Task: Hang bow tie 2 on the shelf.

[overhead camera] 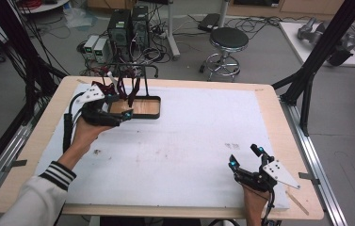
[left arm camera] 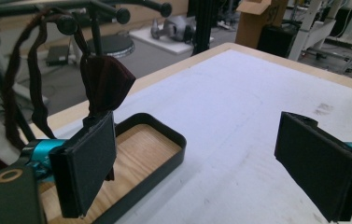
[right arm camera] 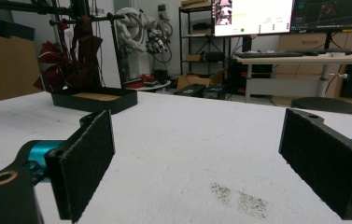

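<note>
A black rack with a wood-floored tray (overhead camera: pixel 155 106) stands at the mat's far left, and dark red cloth strips (overhead camera: pixel 130 88) hang from its bars. My left gripper (overhead camera: pixel 120 106) hovers at the tray's near left edge, open, with nothing between its pads. In the left gripper view the tray rim (left arm camera: pixel 176 142) lies just past the left pad (left arm camera: pixel 89 163), with a dark red cloth (left arm camera: pixel 108 81) hanging above it. My right gripper (overhead camera: pixel 246 157) rests low at the mat's near right, open and empty. From the right gripper view the rack's tray (right arm camera: pixel 94 100) and cloths (right arm camera: pixel 68 65) stand far off at the left.
A white mat (overhead camera: pixel 180 141) covers the wooden table, with a dark smudge (overhead camera: pixel 231 146) ahead of the right gripper. A thin wooden stick (overhead camera: pixel 300 202) lies at the near right edge. A stool (overhead camera: pixel 228 40) and computers (overhead camera: pixel 128 28) stand behind the table, black frame posts (overhead camera: pixel 307 84) to its right.
</note>
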